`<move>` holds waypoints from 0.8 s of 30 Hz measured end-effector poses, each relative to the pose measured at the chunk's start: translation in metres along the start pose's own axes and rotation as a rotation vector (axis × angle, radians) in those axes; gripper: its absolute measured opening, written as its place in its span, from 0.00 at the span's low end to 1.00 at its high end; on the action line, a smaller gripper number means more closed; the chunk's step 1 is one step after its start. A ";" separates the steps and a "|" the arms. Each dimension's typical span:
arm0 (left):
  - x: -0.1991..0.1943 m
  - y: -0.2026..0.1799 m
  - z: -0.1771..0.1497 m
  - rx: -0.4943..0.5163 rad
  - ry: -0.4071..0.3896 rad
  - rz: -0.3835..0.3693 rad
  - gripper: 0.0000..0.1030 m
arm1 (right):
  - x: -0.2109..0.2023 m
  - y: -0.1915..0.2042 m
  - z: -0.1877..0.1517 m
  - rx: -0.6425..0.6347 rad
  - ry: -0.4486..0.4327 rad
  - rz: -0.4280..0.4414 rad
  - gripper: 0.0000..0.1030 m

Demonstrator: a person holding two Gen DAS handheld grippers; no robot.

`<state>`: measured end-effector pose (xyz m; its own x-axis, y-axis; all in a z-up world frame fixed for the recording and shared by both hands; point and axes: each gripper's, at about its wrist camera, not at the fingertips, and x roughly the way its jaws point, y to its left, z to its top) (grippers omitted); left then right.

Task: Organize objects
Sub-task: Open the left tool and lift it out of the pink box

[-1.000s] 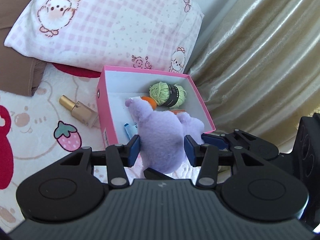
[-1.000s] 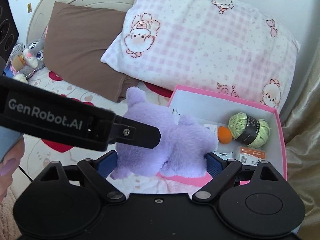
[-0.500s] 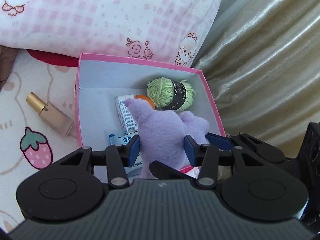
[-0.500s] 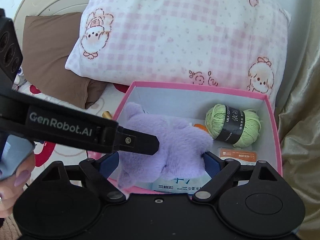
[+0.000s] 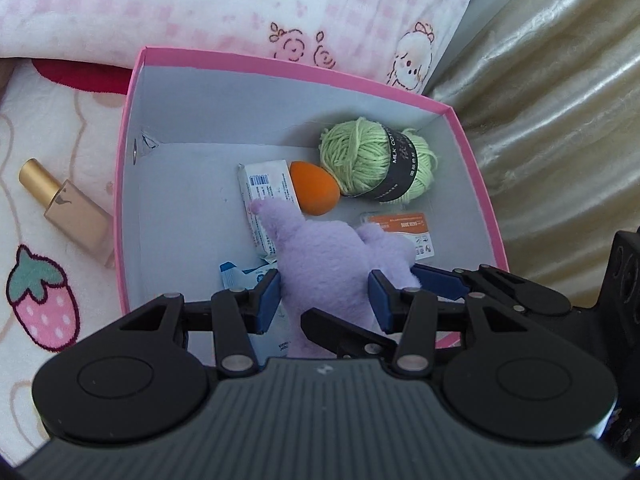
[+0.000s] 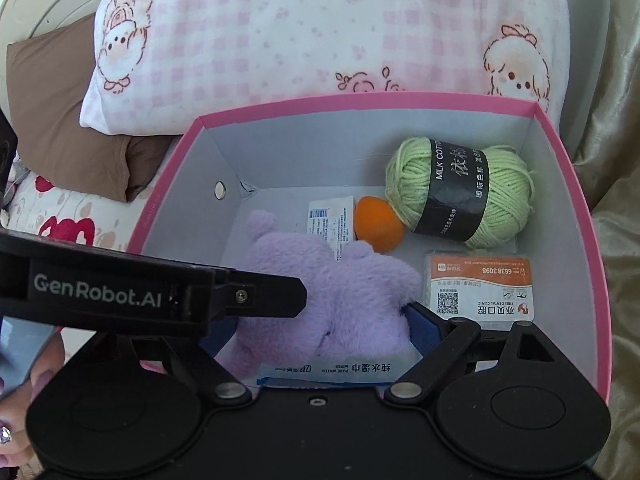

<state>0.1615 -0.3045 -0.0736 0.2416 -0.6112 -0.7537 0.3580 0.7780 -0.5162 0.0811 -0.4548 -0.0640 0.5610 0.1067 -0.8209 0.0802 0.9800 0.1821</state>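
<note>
Purple plush toy (image 5: 324,252) pinched between both pairs of jaws — left gripper (image 5: 324,296) narrow across its middle, right gripper (image 6: 320,320) spread wide along its length — so as to share the soft bulk during lowering into the pink box (image 6: 560,148) on the bed. Compared with a second ago: carried from over the near rim to inside the box, now low above the wipes packet (image 6: 324,370), beside yarn ball (image 6: 460,192) and orange sponge (image 6: 378,226); perfume bottle (image 5: 66,212) outside as before.
</note>
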 end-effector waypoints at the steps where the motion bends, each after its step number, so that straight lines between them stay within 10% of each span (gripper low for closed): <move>1: 0.003 -0.001 -0.001 0.007 0.000 0.012 0.44 | 0.003 -0.002 -0.001 0.005 0.002 0.004 0.89; 24: -0.122 -0.010 -0.019 0.134 -0.035 0.189 0.83 | -0.096 0.069 -0.015 -0.105 -0.125 -0.042 0.89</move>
<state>0.1115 -0.2350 0.0160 0.3461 -0.4625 -0.8163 0.4192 0.8546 -0.3065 0.0202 -0.3948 0.0190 0.6578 0.0497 -0.7515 0.0230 0.9960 0.0860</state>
